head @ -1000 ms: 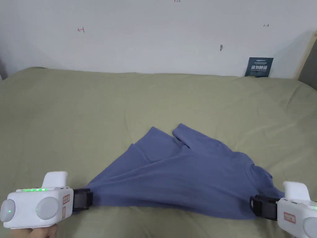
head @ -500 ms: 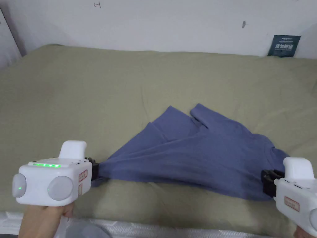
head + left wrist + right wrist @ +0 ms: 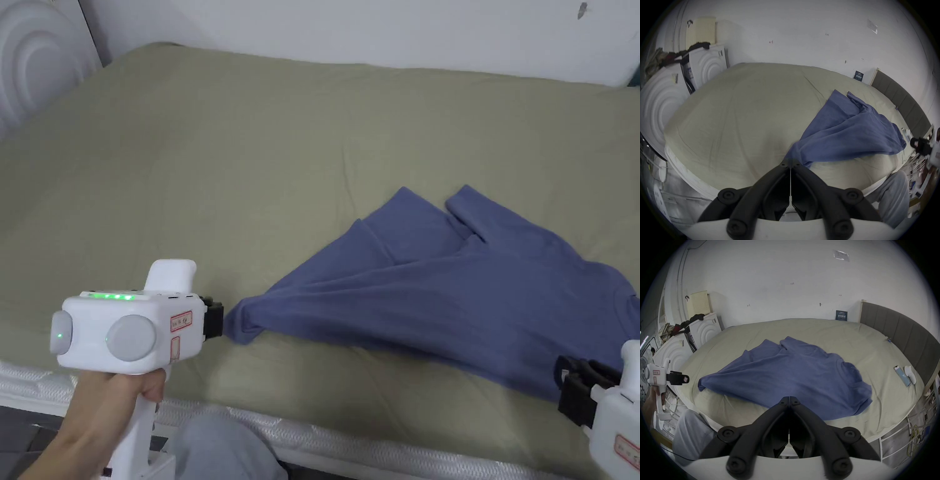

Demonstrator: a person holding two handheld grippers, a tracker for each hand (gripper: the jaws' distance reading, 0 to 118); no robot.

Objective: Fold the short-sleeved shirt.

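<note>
Shirt (image 3: 450,294) lies spread and rumpled on the bed (image 3: 250,156), toward the near edge, blue, with diagonal creases running from its left tip up to the right. Left tip is bunched into a small curl on the sheet. Two flaps, likely sleeve and hem corner, stick out on the far side.

Left gripper (image 3: 215,319) sits just left of that curled tip, apart from it, not touching in the head view. In the left gripper view (image 3: 790,162) its jaws are pressed together with nothing between them; the shirt tip lies right behind the tips. In the right gripper view (image 3: 682,379) it hangs clear of the fabric, over the bed's left edge. A hand (image 3: 119,400) holds its grip.

Right gripper (image 3: 578,390) is at the shirt's near right edge, low right in the head view. In the right gripper view (image 3: 789,400) its jaws are also pressed together, empty, tips over the near hem; can't tell whether they touch the cloth. In the left gripper view (image 3: 920,147) it shows far right, just off the shirt's corner.

A phone (image 3: 902,376) and a white object (image 3: 910,374) lie on the bed near the headboard (image 3: 899,331), well apart from the shirt. Person's knee (image 3: 219,447) shows below the bed edge.
</note>
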